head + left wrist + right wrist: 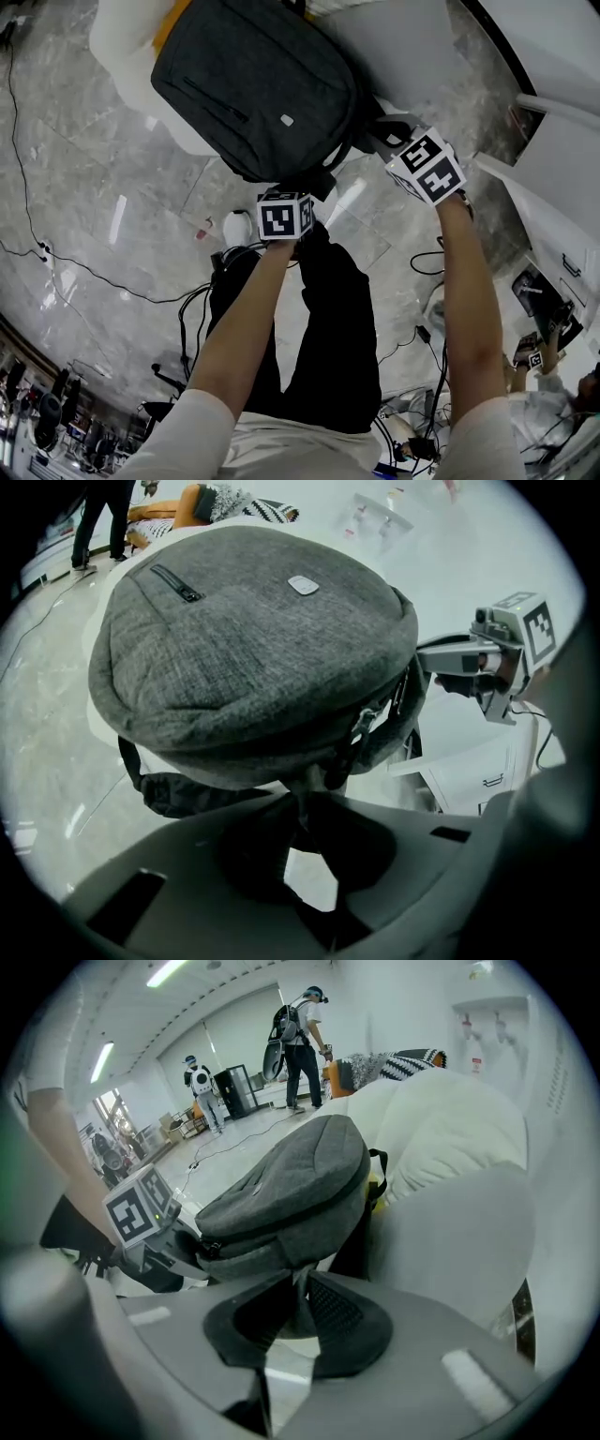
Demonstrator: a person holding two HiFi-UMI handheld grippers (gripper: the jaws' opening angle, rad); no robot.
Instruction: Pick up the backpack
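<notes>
A dark grey backpack [253, 84] hangs slightly off a white cushioned seat [127, 52], its small logo patch facing up. My left gripper [311, 187] is at its near lower edge, and in the left gripper view the jaws [302, 799] pinch dark fabric under the backpack [253, 649]. My right gripper [382, 133] holds the pack's right side by a strap. In the right gripper view its jaws [302, 1283] close on fabric below the backpack [291, 1190]. Each gripper shows in the other's view: the right gripper [497, 653] and the left gripper [141, 1208].
The floor is glossy marble with black cables [56, 253] trailing across it. A white cabinet [562, 234] stands at the right. The person's dark trousers [319, 319] are below the grippers. Two people [300, 1035] stand far off in the room.
</notes>
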